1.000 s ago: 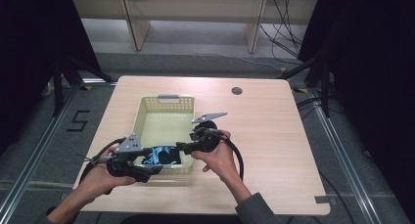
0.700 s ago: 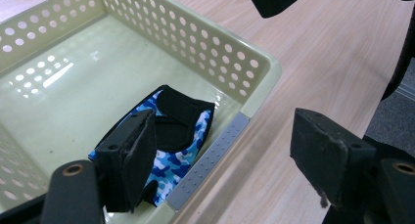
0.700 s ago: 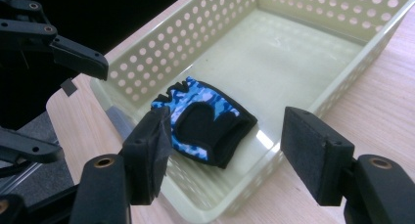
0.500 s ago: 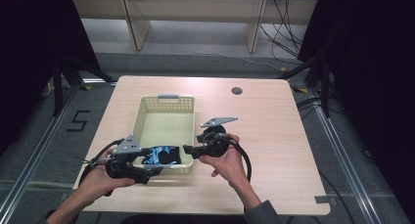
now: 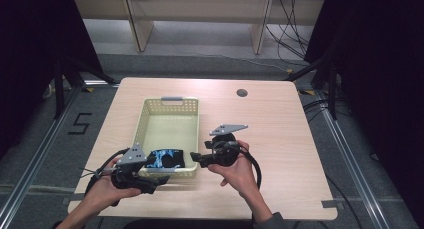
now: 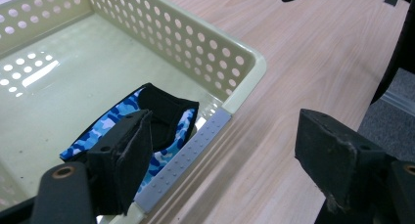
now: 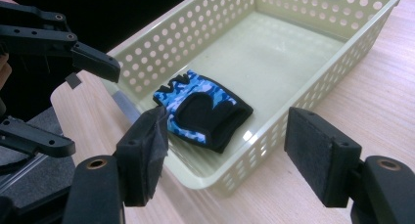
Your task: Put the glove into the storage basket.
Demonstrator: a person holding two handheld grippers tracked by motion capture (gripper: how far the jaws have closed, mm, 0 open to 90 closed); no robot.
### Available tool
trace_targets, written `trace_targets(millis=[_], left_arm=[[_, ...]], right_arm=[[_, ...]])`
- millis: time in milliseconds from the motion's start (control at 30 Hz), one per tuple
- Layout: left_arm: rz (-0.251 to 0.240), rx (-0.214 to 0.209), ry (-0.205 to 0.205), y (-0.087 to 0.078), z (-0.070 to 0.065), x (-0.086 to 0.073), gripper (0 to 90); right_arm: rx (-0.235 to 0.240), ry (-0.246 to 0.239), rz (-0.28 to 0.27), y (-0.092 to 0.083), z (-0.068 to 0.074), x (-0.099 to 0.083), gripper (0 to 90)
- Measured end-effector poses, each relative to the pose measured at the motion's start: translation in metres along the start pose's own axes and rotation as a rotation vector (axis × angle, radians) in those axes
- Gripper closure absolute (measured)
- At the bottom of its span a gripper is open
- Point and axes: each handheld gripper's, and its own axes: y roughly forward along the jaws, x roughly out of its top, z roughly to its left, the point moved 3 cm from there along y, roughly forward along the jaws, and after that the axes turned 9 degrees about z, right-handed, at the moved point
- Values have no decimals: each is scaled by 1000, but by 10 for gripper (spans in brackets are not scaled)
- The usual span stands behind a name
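Observation:
A blue camouflage glove [image 5: 167, 158] with a black palm lies flat at the near end of a pale yellow perforated basket [image 5: 141, 119]. My left gripper [image 5: 161, 180] sits at the basket's near edge, open, its jaws having just been opening. In the left gripper view the gripper [image 6: 225, 155] straddles the basket's near corner [image 6: 244, 67], with the glove [image 6: 164, 114] just beyond one jaw. My right gripper [image 5: 196, 159] is just outside the basket's right wall, open and empty. In the right gripper view the gripper [image 7: 230, 155] faces the glove [image 7: 205, 109] across the wall [image 7: 313, 101].
The basket stands on a light wooden table [image 5: 280, 139], with a grey handle [image 5: 171, 98] at its far end. A small round hole [image 5: 242, 93] sits in the tabletop at the back. The other gripper [image 7: 73, 48] shows at the upper left of the right gripper view.
My right gripper has drawn back to the right and slightly nearer, away from the basket. The left hand has hardly shifted. The glove lies where it was.

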Motion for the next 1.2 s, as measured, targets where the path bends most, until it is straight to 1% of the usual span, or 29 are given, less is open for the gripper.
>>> trace_targets(millis=[33, 67, 100, 133, 167, 200, 233, 267, 300, 333, 367, 400, 467, 500, 533, 667, 700, 733, 767, 800, 833, 867, 933, 967, 1000, 1033, 1133, 1167, 1200], left_arm=[[13, 0, 19, -1, 1, -1, 214], [14, 3, 21, -1, 0, -2, 213], [16, 6, 7, 0, -1, -2, 213], [-1, -4, -1, 0, -3, -2, 213], [8, -4, 26, 0, -2, -3, 213], [4, 0, 17, 0, -2, -3, 213], [5, 1, 21, -1, -3, -3, 213], [-10, -5, 5, 0, -4, -4, 213], [-12, -5, 5, 0, -5, -4, 213], [-16, -7, 7, 0, -5, -4, 213], [-7, -1, 19, -1, -5, -5, 213], [-16, -1, 10, -1, -6, -5, 213], [-31, 0, 2, -3, -7, -5, 212], [-31, 1, 3, -3, -7, -6, 212], [-34, 1, 7, -3, -7, -6, 212], [-24, -8, 0, -2, -9, -9, 212], [-20, -11, 10, -1, -9, -10, 212], [-22, -9, -9, -1, -10, -11, 212], [-16, -10, 8, -1, -10, -11, 212], [-19, -9, 9, -1, -11, -12, 212], [-29, -15, -12, 0, -13, -13, 212], [-20, -12, 22, -1, -12, -14, 212], [-28, -18, 12, 1, -15, -16, 212], [-21, -23, 5, 1, -17, -18, 212], [-3, -26, 28, 0, -16, -19, 212], [-13, -22, 13, 1, -19, -20, 212], [-13, -22, 21, 1, -22, -23, 212], [-14, -18, 36, 1, -23, -24, 212], [-8, -19, 14, 1, -24, -25, 211]], right_arm=[[-3, 2, -3, -1, 0, -1, 339], [-14, -18, -3, -2, -1, -1, 339], [-10, -5, -3, -3, 0, -3, 338], [-14, -12, -6, -4, 0, -3, 337], [-12, -22, -14, -3, 0, -4, 336], [7, -6, -9, -4, 2, -5, 335], [-2, -37, -23, -4, 0, -6, 335], [-6, -28, -25, -4, 0, -8, 334], [-16, -17, -11, -5, 2, -9, 332], [-15, -40, -23, -3, 1, -10, 331], [-3, -17, -10, -4, 2, -12, 331], [0, -16, -8, -4, 3, -14, 331], [-20, -25, -10, -5, 2, -16, 330], [-12, -22, -12, -5, 2, -17, 330], [-20, -31, -14, -5, 0, -18, 329], [2, -10, -13, -6, 2, -22, 325], [-10, -18, -15, -6, 1, -23, 324], [-8, -18, -19, -6, 2, -24, 321], [-12, -18, -14, -7, 2, -26, 318], [-7, -21, -20, -6, 2, -27, 318], [-5, -10, -7, -7, 3, -29, 317], [-18, -46, -22, -6, 1, -30, 314], [-11, -23, -10, -8, 2, -34, 313], [-9, -43, -21, -7, 0, -35, 311], [-10, -37, -21, -8, -1, -36, 311], [-7, -27, -17, -9, -1, -38, 311], [-8, -25, -28, -13, -2, -43, 308], [-5, -38, -27, -13, -4, -45, 307], [-1, -33, -24, -13, -5, -49, 306]])
